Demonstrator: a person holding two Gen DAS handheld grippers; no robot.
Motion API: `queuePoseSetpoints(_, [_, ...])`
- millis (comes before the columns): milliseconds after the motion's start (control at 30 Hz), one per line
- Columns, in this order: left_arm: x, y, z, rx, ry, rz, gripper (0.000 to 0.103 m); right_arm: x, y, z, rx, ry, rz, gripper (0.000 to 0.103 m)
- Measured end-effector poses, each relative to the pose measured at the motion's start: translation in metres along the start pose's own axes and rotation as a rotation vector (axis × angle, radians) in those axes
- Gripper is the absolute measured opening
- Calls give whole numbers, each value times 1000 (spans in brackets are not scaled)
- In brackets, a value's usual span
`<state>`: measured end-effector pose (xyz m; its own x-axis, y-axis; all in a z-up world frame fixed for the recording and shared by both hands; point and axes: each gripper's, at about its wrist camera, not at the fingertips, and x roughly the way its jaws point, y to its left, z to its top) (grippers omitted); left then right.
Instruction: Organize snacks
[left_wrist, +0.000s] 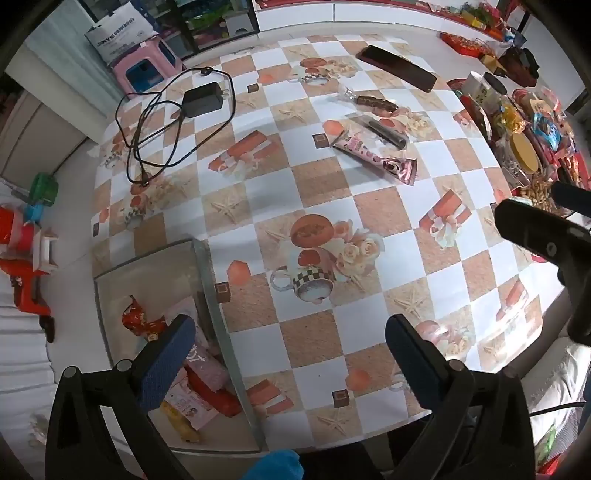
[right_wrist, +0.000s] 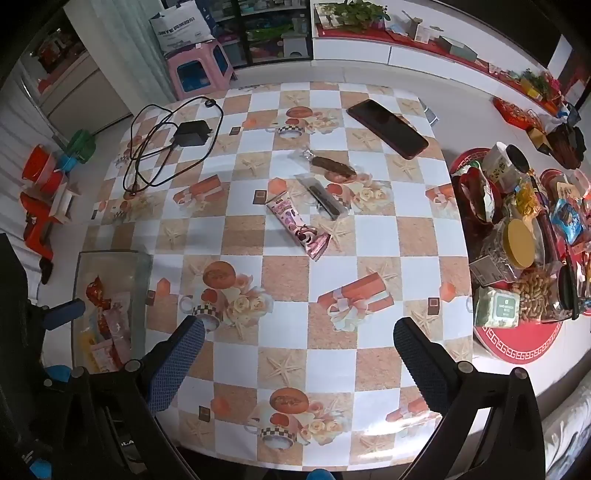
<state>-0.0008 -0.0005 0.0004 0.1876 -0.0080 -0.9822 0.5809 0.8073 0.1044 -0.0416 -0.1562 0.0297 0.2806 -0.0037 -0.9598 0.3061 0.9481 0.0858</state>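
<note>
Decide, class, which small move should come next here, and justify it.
Probably reach the open right gripper to the pink snack wrapper. It lies nearest of three loose snacks on the checked tablecloth; others already sit in the clear glass tray.

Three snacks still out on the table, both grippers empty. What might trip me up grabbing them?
The pink snack pack and the clear-wrapped dark bar lie nearly touching, so open fingers may catch both. The phone sits just past the brown bar; overreaching could nudge it. The glass box has hard edges to hit when dropping snacks.
</note>
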Motion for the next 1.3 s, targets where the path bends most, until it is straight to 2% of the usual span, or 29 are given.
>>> queuePoseSetpoints(133, [5, -9, -2, 2, 24, 14, 103, 0, -1, 1, -1, 0, -1, 103])
queuePoseSetpoints(200, [6, -4, 2, -1, 47, -22, 103, 0, -1, 1, -1, 0, 0, 103])
queuePoseSetpoints(433, [9, -3, 1, -3, 48, -58, 103, 0, -2, 2, -1, -1, -2, 103])
queuePoseSetpoints(833, [10, -3, 2, 1, 58, -55, 103, 1, -4, 3, -2, 1, -7, 103])
queuePoseSetpoints(1300, [23, -23, 4, 22, 94, -48, 103, 7, -20, -4, 14, 21, -16, 103])
